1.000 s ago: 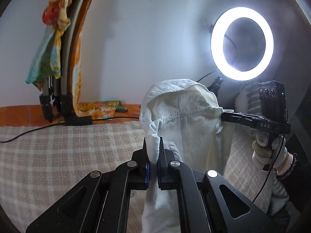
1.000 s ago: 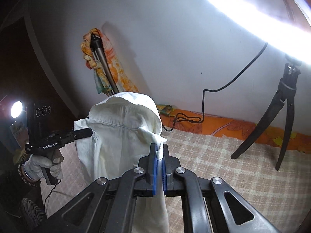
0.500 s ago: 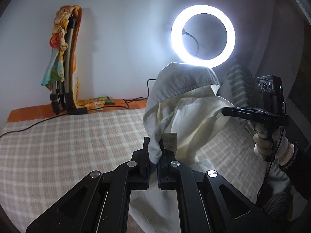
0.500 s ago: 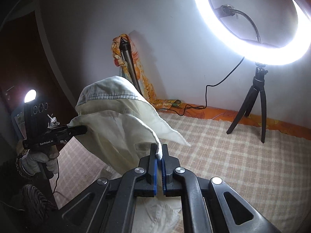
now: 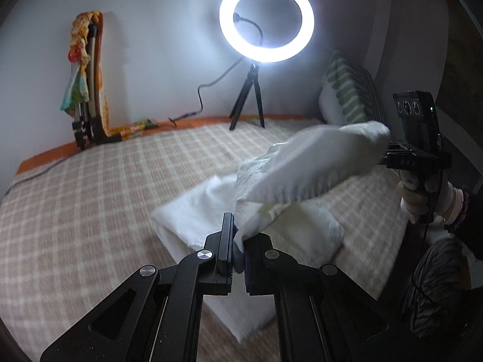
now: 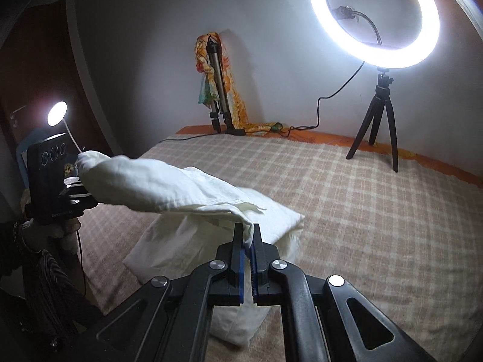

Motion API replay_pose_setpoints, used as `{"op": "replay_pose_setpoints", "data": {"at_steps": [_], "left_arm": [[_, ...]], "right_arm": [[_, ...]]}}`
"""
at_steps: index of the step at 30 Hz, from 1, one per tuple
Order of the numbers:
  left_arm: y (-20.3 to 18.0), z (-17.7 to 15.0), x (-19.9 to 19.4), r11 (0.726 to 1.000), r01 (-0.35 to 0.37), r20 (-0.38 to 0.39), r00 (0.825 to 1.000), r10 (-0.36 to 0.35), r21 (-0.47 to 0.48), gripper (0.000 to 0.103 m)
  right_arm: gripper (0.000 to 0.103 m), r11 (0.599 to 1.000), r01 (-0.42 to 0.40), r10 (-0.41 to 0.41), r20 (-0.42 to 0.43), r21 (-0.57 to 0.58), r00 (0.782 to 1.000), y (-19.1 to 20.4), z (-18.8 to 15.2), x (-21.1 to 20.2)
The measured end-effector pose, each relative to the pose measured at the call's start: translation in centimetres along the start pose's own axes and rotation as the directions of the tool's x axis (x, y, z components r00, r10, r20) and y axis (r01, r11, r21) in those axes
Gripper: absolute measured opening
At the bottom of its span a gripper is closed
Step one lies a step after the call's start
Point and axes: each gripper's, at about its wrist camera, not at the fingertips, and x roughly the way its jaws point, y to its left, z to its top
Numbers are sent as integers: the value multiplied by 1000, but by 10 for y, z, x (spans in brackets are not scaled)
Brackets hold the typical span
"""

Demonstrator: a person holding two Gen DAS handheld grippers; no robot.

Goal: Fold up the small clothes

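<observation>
Both tongs clamped on the same white garment (image 5: 308, 163), one corner each. Left tongs (image 5: 238, 259) closed on a bunched bit of fabric, cloth wedged right btwn the pads at 6 o'clock of the left view. Right tongs (image 6: 248, 241) likewise pinched shut on a thin edge of the cloth, at 6 o'clock of the right view.

Garment's upper edge is stretched taut btwn the two grippers, raised off the bed (image 5: 90, 199); the rest hangs down and lies spread on the checked blanket beneath. Fabric looks motion-blurred in the left view, esp. the lower part.

From the left cam, the right gripper's body sits at 3 o'clock, held by a gloved hand (image 5: 419, 193), w/ the cloth running from it down to the left tongs. From the right cam, the left gripper's black body shows at 9 o'clock, cloth sweeping from there across to centre.

Background: ring light (image 5: 265, 19) on a small tripod glows at 12 o'clock in the left view, 1 o'clock in the right. Folded tripod (image 6: 215, 90) draped w/ a colourful scarf leans on the wall, 10 o'clock left view, 12 o'clock right view. Striped pillow (image 5: 347, 96) at 2 o'clock, left cam. Small lamp (image 6: 56, 113) lit at 9–10 o'clock, right cam.
</observation>
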Motion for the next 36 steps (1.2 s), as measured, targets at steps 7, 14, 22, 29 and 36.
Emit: {"op": "replay_pose_setpoints", "data": {"at_steps": [7, 14, 22, 29, 36], "left_arm": [[-20, -37, 4, 996, -19, -88, 996, 27, 83, 5], [-23, -59, -11, 991, -45, -165, 984, 65, 124, 9], [-5, -44, -43, 998, -52, -105, 993, 56, 43, 9], [-9, 4, -19, 1000, 12, -3, 1000, -12, -24, 10], [-7, 32, 52, 995, 29, -52, 998, -34, -99, 10]], "right_arm": [[1, 997, 58, -62, -78, -52, 995, 9, -49, 7], [7, 985, 98, -123, -179, -141, 976, 17, -79, 14], [16, 988, 133, -141, -113, -82, 983, 5, -66, -21], [21, 999, 38, -38, -12, -2, 999, 10, -14, 4], [24, 990, -73, 76, -16, 125, 997, 3, 28, 70]]}}
